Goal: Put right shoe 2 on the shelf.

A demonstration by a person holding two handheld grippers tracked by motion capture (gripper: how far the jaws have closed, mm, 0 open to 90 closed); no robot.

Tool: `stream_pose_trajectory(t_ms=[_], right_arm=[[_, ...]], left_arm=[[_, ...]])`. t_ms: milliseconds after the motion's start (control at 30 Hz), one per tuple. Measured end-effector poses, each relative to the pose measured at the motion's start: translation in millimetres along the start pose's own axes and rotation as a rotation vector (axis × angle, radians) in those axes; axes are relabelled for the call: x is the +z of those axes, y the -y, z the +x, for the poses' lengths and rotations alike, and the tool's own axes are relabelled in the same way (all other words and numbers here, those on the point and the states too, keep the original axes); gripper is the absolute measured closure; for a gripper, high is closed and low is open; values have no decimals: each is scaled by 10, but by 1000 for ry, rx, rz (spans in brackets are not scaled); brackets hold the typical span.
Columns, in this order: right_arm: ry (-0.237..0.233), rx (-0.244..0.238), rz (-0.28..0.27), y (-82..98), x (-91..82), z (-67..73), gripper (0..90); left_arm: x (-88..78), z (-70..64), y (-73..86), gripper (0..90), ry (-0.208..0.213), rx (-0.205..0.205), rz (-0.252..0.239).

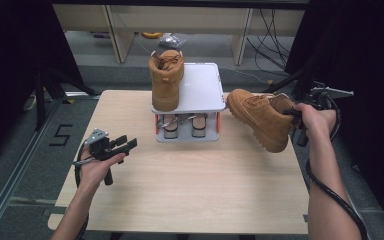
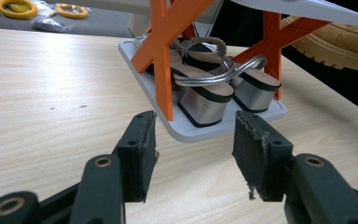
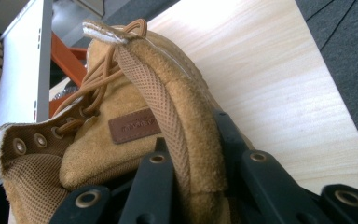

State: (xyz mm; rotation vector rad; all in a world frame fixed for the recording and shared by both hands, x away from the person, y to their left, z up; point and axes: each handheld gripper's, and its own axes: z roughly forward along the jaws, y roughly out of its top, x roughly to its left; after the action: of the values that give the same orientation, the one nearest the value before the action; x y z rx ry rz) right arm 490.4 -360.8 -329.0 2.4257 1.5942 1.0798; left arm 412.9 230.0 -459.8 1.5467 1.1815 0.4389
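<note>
Near the person, the left gripper [image 1: 125, 145] hovers low over the wooden bench [image 1: 190, 190], its jaws spread wide with nothing between them, aimed toward the shoe rack [image 1: 202, 90]. To the right, the right gripper [image 1: 293, 114] is clamped on the collar of a tan suede boot [image 1: 260, 117], held tilted in the air beside the rack's right edge. Silver block-heeled sandals [image 2: 214, 91] sit on the rack's lower tier. Farther back, a matching boot [image 1: 166, 77] stands on the white top shelf.

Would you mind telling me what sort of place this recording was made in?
Probably a lab or studio set up for recording: a light wooden table stands between black curtains, with loose cables on the grey floor behind and a small two-tier shoe rack as a prop.
</note>
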Motion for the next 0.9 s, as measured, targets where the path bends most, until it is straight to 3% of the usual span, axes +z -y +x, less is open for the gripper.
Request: stream_pose_trajectory(t_ms=[33,133,167,200,267,333,400,533,633,700,733,767,800,833,900], right_arm=[[6,18,-1,-10,-3,22,804],[3,1,-5,-22,-14,38,804],[9,-33,4,-28,-30,30,804],[2,-11,3,-33,-35,49,804],[4,-17,6,-44,-41,62,804],[-27,1,-37,-46,-21,71,805],[-37,3,-44,-54,-22,72,804],[-4,2,-9,-87,-69,99,804],[-7,8,-18,-102,-84,115,804],[-62,22,-31,-111,-85,112,802],[-16,11,-25,-117,-93,119,802],[-24,30,-36,-127,-93,133,801],[-18,7,-37,-126,-97,124,802],[-45,-6,-79,-117,-71,112,802],[-43,19,-87,-127,-72,149,802]], left_arm=[[0,0,-1,483,0,0,0],[-2,-1,0,482,0,-2,-1],[-3,-1,2,482,0,-3,-1],[-2,0,3,482,0,-2,0],[-4,1,3,482,-1,-3,0],[-5,1,1,482,0,-2,-1],[-8,-1,1,482,-2,-5,-1],[-7,-1,2,481,-3,-8,-4],[-9,2,2,481,-3,-6,-1],[-8,3,4,481,-2,-7,-1],[-8,4,5,481,-3,-7,0],[-8,5,7,481,-4,-8,1],[-7,5,8,481,-5,-8,2],[-7,6,9,481,-5,-9,3],[-9,7,9,481,-4,-9,0]])
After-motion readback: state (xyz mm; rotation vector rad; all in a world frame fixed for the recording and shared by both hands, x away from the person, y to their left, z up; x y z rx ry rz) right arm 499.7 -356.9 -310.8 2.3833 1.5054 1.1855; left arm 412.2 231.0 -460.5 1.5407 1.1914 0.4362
